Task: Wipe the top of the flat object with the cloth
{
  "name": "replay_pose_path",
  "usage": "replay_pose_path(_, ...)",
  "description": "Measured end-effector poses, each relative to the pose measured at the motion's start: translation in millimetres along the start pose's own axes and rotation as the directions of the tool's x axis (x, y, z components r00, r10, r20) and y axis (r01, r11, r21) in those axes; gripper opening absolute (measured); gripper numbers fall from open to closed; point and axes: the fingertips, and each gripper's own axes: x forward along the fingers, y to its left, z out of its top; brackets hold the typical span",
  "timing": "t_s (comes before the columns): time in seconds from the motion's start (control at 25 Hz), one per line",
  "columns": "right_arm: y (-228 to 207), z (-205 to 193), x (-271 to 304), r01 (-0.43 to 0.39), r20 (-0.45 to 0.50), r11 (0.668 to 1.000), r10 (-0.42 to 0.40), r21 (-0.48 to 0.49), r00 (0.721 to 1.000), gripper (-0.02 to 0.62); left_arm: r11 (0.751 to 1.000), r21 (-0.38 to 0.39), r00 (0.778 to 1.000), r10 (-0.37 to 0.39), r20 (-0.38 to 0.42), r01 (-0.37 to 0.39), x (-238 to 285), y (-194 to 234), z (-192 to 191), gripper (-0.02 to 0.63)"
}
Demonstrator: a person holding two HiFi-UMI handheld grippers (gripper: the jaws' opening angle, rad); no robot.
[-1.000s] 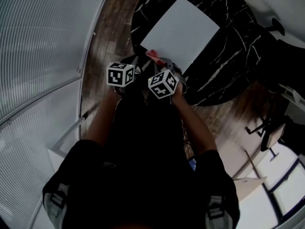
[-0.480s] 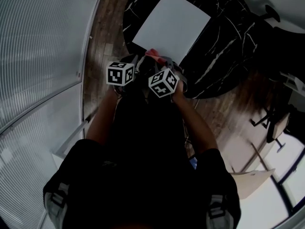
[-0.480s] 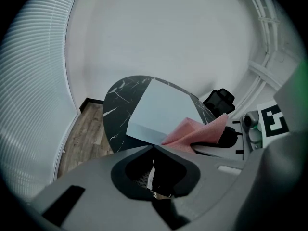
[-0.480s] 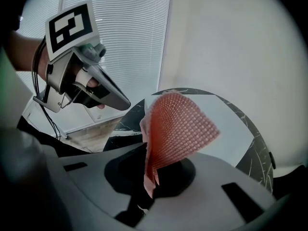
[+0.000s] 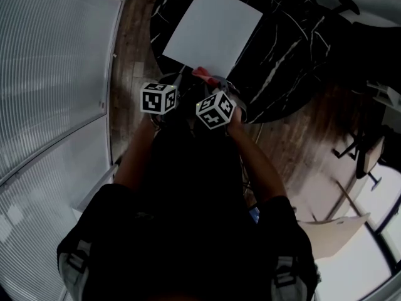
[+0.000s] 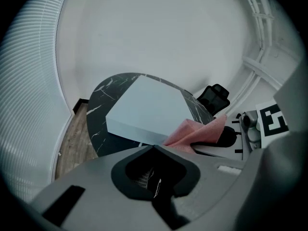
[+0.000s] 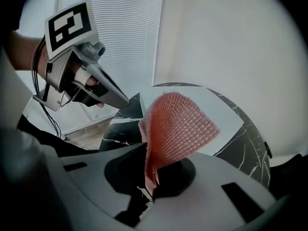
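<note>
Tongs first, as the head view gives them: the left tongs (image 5: 177, 80) and the right tongs (image 5: 203, 75) are held side by side at the near edge of the round black counter (image 5: 294, 42). The white flat object (image 5: 213, 27) lies on that counter just beyond their tips. A pink cloth (image 5: 200, 73) is seen at the tip of the right tongs, and whether it touches the flat object cannot be told there.

In the left gripper view, the left tongs (image 6: 154, 150) are seen closed tip to tip with nothing between them. The flat object (image 6: 149, 109) lies ahead of them and the cloth (image 6: 197, 134) to their right.

In the right gripper view, the right tongs (image 7: 149, 177) are clamped narrow on a corner of the cloth (image 7: 178, 124), which stands up ahead of them with the flat object beyond.

The step in hand is judged to be bringing the cloth to the flat object, with wiping not yet begun. Next, the cloth should be lowered onto the top and drawn across it with the grip kept firm
</note>
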Motion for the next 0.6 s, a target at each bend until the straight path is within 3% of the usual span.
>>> replay_pose_path(0.6,-15,-36,-21,0.019,0.021,0.998,-0.020,0.065,1.000,0.009,0.999,0.051,1.000,0.002,-0.011,-0.001,8,-41,-7,0.000)
